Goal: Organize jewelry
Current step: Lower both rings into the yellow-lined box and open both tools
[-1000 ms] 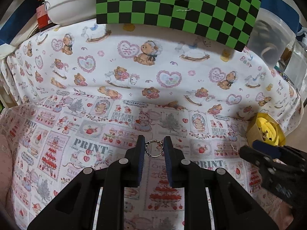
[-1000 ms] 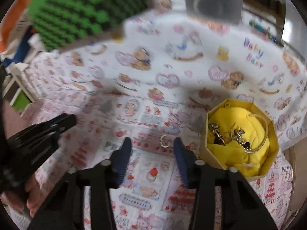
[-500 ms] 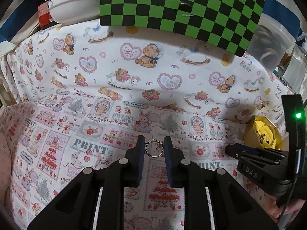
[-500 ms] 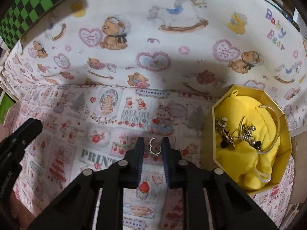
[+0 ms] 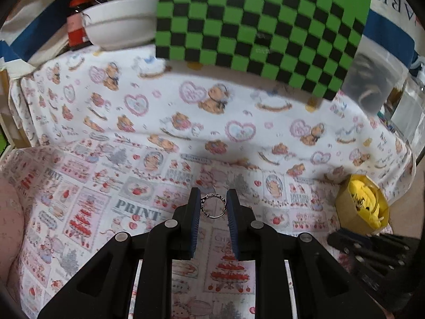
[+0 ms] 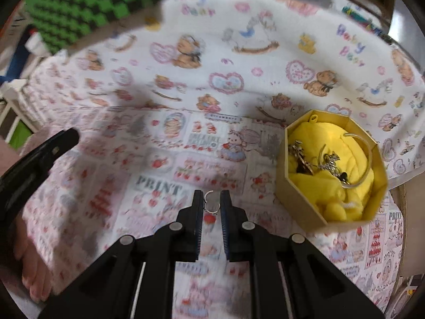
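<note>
My left gripper (image 5: 213, 203) is shut on a silver beaded ring (image 5: 213, 206) and holds it above the patterned cloth. My right gripper (image 6: 211, 202) is shut on a small silver open ring (image 6: 211, 202), held just left of the yellow octagonal jewelry box (image 6: 297, 186). The box has a yellow lining and holds several pieces: a bangle (image 6: 364, 159) and gold and silver trinkets. The box also shows at the right in the left wrist view (image 5: 348, 210), with the right gripper's body (image 5: 372, 255) below it. The left gripper's body (image 6: 34, 164) shows at the left in the right wrist view.
A green and black checkered board (image 5: 260, 24) stands at the back. A white bowl (image 5: 119, 29) and a red-capped jar (image 5: 77, 24) are at the back left, a clear plastic container (image 5: 372, 79) at the back right. The cloth's right edge runs just past the box.
My right gripper has closed on the small ring, lifted it off the cloth and drawn back. My left gripper keeps holding its ring and has shifted slightly.
</note>
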